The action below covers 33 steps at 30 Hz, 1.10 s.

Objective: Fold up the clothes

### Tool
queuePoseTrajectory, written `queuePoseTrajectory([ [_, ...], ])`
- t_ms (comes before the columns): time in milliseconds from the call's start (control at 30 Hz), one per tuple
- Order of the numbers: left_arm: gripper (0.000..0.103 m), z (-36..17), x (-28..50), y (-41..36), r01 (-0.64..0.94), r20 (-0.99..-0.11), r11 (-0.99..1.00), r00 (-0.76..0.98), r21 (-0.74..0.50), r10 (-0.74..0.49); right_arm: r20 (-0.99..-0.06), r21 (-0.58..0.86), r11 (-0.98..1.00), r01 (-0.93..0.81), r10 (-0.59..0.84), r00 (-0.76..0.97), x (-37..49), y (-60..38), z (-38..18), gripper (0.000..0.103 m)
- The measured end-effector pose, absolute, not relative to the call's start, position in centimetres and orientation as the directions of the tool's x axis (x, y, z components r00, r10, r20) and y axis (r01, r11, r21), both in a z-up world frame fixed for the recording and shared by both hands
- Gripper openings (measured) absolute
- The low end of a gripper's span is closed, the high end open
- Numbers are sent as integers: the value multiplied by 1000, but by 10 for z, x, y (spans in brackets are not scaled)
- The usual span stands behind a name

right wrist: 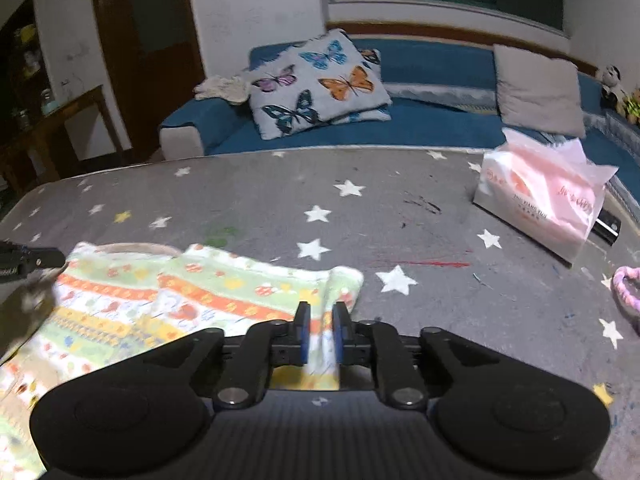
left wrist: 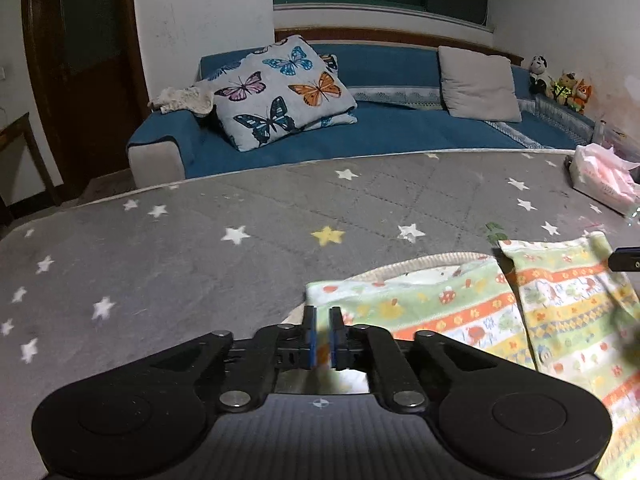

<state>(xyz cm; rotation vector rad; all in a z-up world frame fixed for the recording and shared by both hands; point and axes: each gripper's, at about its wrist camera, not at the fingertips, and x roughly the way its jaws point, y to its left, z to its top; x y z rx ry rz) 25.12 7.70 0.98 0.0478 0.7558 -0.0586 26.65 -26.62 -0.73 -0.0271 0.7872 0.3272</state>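
A small patterned garment (left wrist: 520, 312) with green, orange and yellow bands lies on the grey star-print table cover (left wrist: 200, 240). My left gripper (left wrist: 323, 316) is shut on the garment's left edge. In the right wrist view the garment (right wrist: 160, 300) spreads to the left. My right gripper (right wrist: 322, 312) is shut on the garment's right edge, with cloth between the blue pads. The right gripper's tip (left wrist: 624, 260) shows at the right edge of the left wrist view. The left gripper's tip (right wrist: 28, 260) shows at the left edge of the right wrist view.
A pink tissue pack (right wrist: 544, 200) stands at the table's far right. A pink knitted item (right wrist: 628, 292) lies at the right edge. Behind the table is a blue sofa (left wrist: 380, 128) with a butterfly pillow (left wrist: 280, 92), a grey cushion and plush toys.
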Motion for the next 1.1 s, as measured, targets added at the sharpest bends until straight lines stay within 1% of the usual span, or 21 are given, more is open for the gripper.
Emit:
queuePoseTrajectory([
  [33,21,14,243,81,71,-684,997,728,18,-40,-699,97,944,-314,290,653,260,-264,-5,36],
  [67,24,17,233,85,72,-680,997,731,13,-44,-700,95,938,-332,300,648,252,-262,-3,38],
  [100,30,20,223,88,75,-677,997,734,9,-49,-701,93,932,-351,312,642,242,-260,-1,39],
  [133,34,22,213,90,84,-677,996,734,10,-55,-702,94,923,-374,328,632,232,-257,1,41],
  [167,36,24,200,90,99,-676,995,735,15,-63,-703,96,913,-397,344,622,221,-255,2,45],
  [200,44,25,189,89,114,-675,993,735,20,-71,-704,98,905,-414,357,614,211,-252,3,49],
  [233,52,25,178,88,131,-676,991,732,22,-82,-706,100,897,-431,369,605,201,-249,3,50],
  [333,53,16,161,76,175,-694,984,712,27,-108,-716,106,877,-468,394,576,172,-239,-1,51],
  [400,53,6,159,67,181,-709,982,699,45,-96,-723,107,871,-479,399,564,158,-235,-5,52],
  [500,51,-6,164,60,168,-723,985,685,36,-90,-726,99,868,-487,397,561,138,-229,-11,55],
  [567,44,-11,166,59,155,-724,987,685,38,-80,-727,96,867,-488,396,561,130,-229,-14,56],
  [600,34,-13,167,59,150,-724,988,686,40,-75,-727,93,868,-489,394,562,127,-229,-15,56],
  [667,23,-15,167,61,140,-716,989,694,43,-67,-728,92,869,-487,392,563,122,-229,-18,56],
  [733,6,-13,163,68,128,-707,991,704,30,-69,-725,95,872,-480,391,566,121,-231,-18,56],
  [800,3,-7,155,77,88,-687,996,725,22,-49,-722,99,876,-471,389,572,121,-233,-17,56],
  [900,2,10,135,98,7,-624,1000,781,5,-2,-717,96,880,-465,385,581,118,-235,-14,56],
  [1000,2,27,113,129,-114,-573,993,816,-21,81,-710,94,882,-462,385,590,114,-238,-11,56],
  [1100,1,35,86,163,-231,-545,971,822,-59,163,-706,92,885,-457,381,597,109,-243,-9,57],
])
